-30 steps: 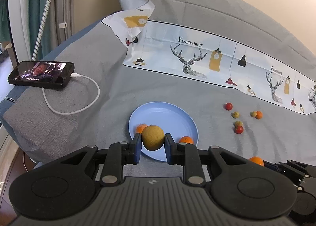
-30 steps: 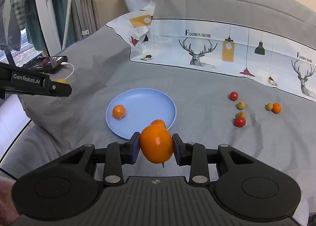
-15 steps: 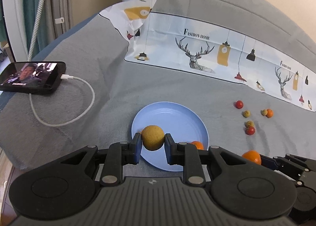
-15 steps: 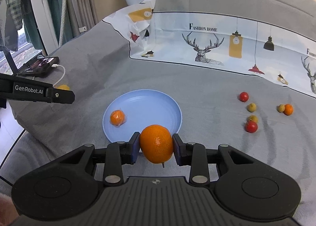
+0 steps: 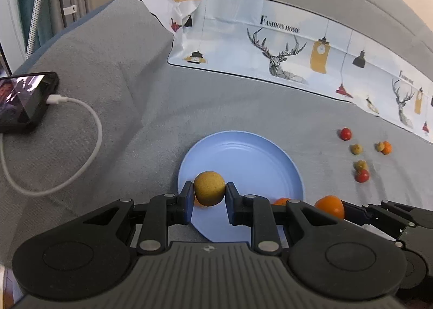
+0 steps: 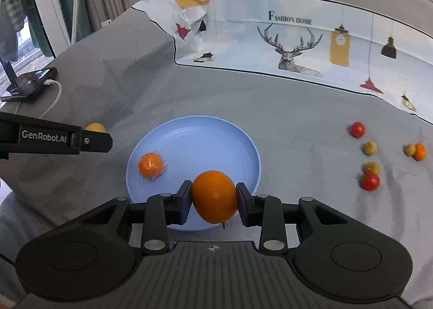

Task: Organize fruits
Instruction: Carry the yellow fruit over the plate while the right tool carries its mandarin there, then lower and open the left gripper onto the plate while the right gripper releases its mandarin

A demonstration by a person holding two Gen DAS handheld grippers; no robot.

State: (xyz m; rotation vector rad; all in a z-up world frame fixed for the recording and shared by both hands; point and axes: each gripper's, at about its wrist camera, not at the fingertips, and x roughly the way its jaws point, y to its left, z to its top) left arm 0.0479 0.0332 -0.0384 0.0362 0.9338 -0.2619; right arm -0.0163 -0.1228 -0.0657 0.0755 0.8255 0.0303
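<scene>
My left gripper (image 5: 209, 192) is shut on a round yellow-brown fruit (image 5: 209, 187) and holds it over the near left rim of a blue plate (image 5: 243, 157). My right gripper (image 6: 213, 196) is shut on a large orange (image 6: 215, 195) over the plate's (image 6: 200, 136) near edge. A small wrapped orange (image 6: 150, 164) lies on the plate's left side. The right gripper's orange also shows in the left wrist view (image 5: 329, 205). The left gripper shows as a black finger (image 6: 54, 140) at the left of the right wrist view.
Several small red, yellow and orange fruits (image 6: 370, 163) lie on the grey cloth to the right of the plate. A phone (image 5: 24, 100) with a white cable (image 5: 81, 152) lies at the far left. A printed deer sheet (image 5: 297, 46) covers the back.
Both grippers have moved forward over the plate with their fruits still held. The plate now sits closer under the fingertips in both views.
</scene>
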